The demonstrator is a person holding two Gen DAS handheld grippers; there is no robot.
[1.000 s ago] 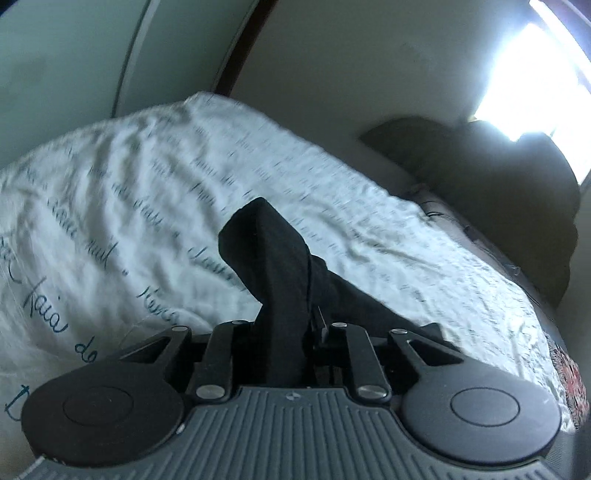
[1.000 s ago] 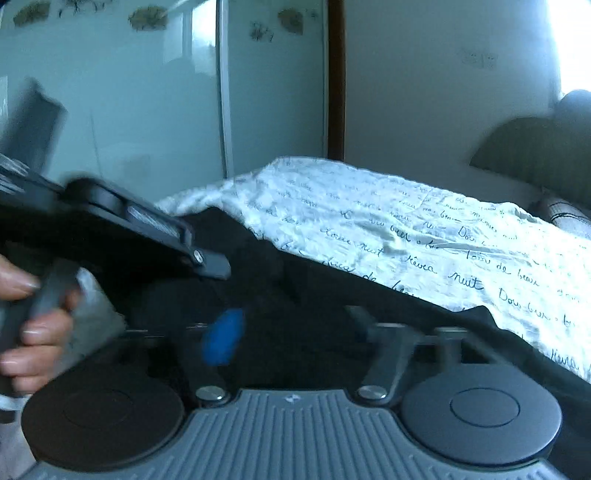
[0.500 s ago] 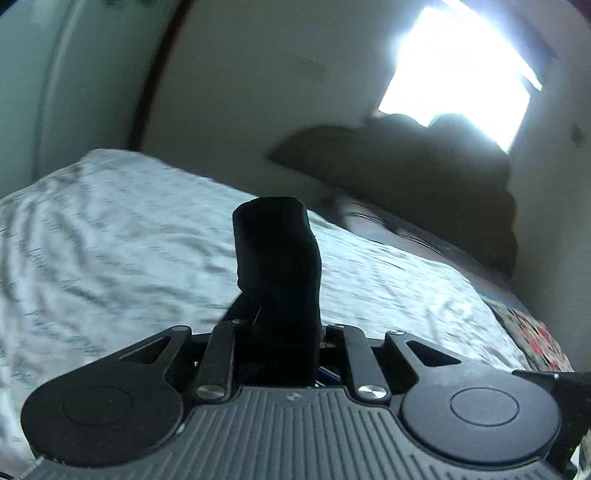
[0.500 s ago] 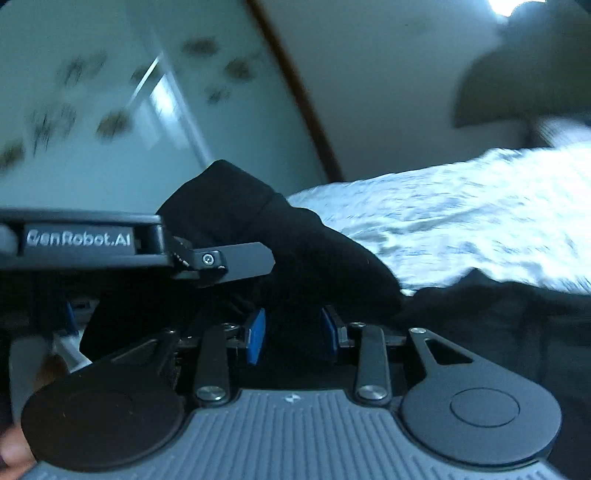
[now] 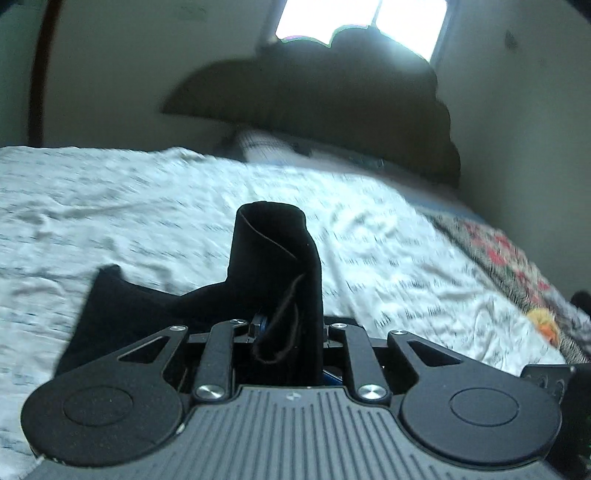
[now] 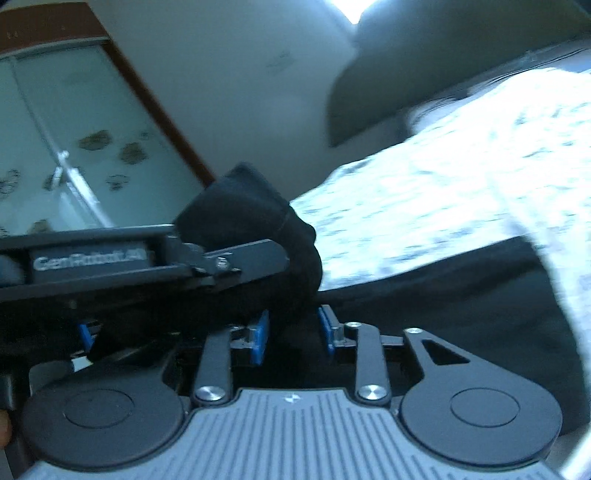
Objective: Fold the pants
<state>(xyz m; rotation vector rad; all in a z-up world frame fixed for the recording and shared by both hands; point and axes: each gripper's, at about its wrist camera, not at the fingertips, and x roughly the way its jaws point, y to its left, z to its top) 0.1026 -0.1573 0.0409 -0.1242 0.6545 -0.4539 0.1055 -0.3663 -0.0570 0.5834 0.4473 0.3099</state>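
Observation:
The black pants (image 5: 275, 254) stand up as a bunched fold between the fingers of my left gripper (image 5: 288, 332), which is shut on them. More of the cloth trails down to the left over the white sheet (image 5: 147, 221). In the right wrist view my right gripper (image 6: 292, 330) has pants cloth (image 6: 251, 206) between its blue pads (image 6: 260, 334), and its jaws are closing on it. My left gripper (image 6: 266, 258) lies just above, seen side on, gripping the same bunch. A dark stretch of pants (image 6: 461, 280) runs off to the right over the bed.
A white sheet printed with handwriting covers the bed. A dark headboard (image 5: 314, 103) and a bright window (image 5: 362, 26) are behind it. A flowered blanket (image 5: 509, 266) lies at the right edge. A glass-door wardrobe (image 6: 74, 155) stands at left. A fingertip (image 6: 3, 428) shows at bottom left.
Both grippers have swept sideways across the bed with the pants and rolled. The left view now faces the headboard. The right gripper's blue pads have come closer together on the cloth.

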